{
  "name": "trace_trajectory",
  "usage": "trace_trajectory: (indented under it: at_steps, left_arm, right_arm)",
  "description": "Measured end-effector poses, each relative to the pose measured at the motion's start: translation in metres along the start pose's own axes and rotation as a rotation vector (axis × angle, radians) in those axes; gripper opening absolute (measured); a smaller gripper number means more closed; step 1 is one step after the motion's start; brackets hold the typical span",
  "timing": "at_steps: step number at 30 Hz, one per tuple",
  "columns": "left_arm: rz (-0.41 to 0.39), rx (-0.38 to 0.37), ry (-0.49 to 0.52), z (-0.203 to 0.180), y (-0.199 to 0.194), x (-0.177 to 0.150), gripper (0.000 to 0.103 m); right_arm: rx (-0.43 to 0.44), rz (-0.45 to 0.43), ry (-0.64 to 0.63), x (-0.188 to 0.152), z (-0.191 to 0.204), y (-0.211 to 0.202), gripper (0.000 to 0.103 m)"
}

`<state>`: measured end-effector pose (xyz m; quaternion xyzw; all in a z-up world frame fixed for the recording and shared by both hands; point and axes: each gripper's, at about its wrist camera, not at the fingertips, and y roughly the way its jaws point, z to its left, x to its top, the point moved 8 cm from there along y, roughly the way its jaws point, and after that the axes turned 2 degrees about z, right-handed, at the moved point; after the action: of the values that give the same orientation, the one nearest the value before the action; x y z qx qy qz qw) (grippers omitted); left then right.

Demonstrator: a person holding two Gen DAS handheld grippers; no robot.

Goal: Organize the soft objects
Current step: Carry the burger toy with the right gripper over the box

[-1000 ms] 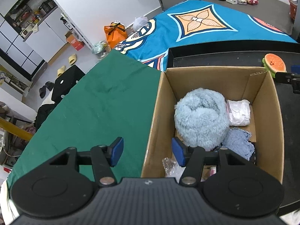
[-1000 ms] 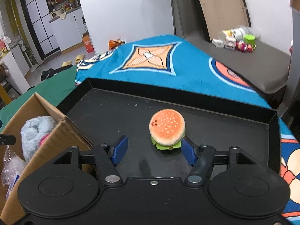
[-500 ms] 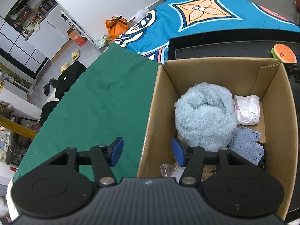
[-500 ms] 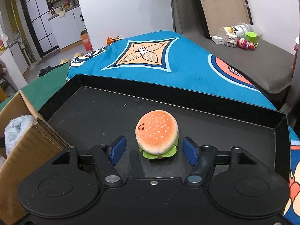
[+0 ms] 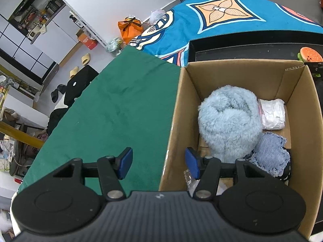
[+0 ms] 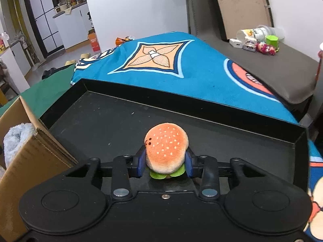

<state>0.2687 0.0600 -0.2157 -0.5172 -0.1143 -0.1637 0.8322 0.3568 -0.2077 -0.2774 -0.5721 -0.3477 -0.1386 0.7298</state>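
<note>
- Burger toy (image 6: 166, 147) on the black tray (image 6: 201, 121), squeezed between the right claw (image 6: 165, 164) pads, whose jaws have just been closing.
- Left claw (image 5: 158, 163) wide, empty, straddling the cardboard box (image 5: 177, 109) wall.

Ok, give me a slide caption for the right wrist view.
Right hand-held gripper, just closed, pinches a plush hamburger over the black tray, beside the cardboard box.

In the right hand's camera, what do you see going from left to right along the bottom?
Brown cardboard box with a fluffy light-blue plush inside → small plush hamburger toy squeezed in the right gripper → right wall of the black tray.
</note>
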Motion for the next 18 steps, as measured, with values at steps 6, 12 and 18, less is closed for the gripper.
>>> trace_trajectory:
  at_steps: [6,12,18]
  left_arm:
    - [-0.012,-0.007,-0.007,0.003,-0.009,-0.004,0.056]
    - [-0.029,-0.018,-0.016,0.007,-0.02,-0.009,0.056]
    - [-0.055,-0.035,-0.028,0.013,-0.035,-0.012,0.056]
  right_arm:
    - [-0.024,-0.015,0.027,0.006,-0.006,-0.022,0.036]
    - [-0.03,-0.03,0.055,0.006,-0.006,-0.046,0.036]
    - [-0.023,-0.059,0.075,0.009,0.001,-0.072,0.036]
